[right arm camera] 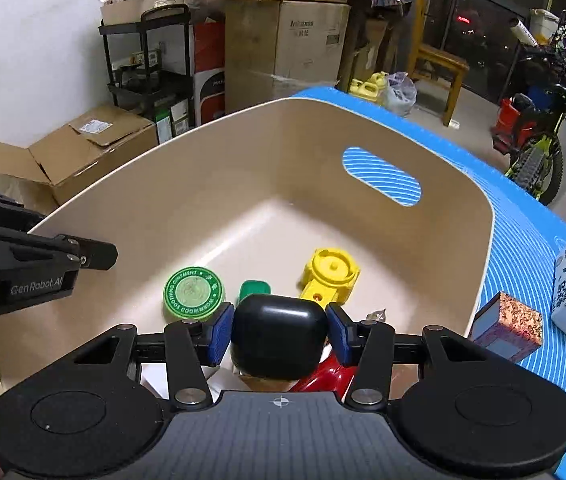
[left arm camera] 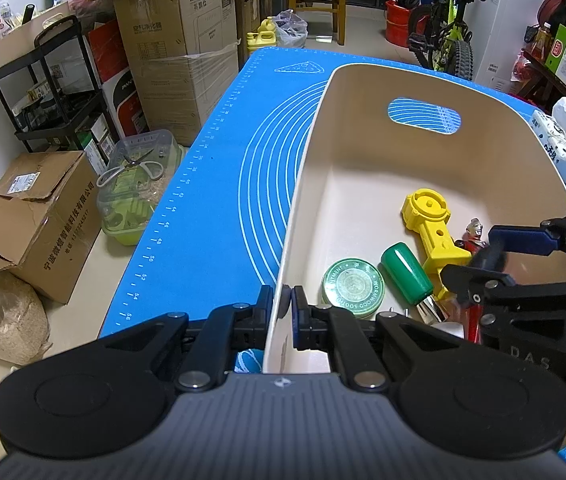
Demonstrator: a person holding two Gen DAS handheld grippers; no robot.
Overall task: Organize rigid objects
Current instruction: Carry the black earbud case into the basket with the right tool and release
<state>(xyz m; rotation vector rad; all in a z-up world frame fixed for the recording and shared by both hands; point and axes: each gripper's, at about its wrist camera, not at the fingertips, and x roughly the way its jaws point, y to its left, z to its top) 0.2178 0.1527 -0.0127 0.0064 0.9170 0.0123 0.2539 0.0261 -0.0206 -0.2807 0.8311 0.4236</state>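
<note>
We've binned several items; right gripper fingers flank the black case over the beige bin, left gripper clamps the rim; patterned box remains on the tabletop

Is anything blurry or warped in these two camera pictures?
Left wrist view: the right gripper and its black case are motion-smeared; fisheye bends the blue mat. Right wrist view: mostly sharp, the beige bin rim bowed, corners vignetted.
</note>
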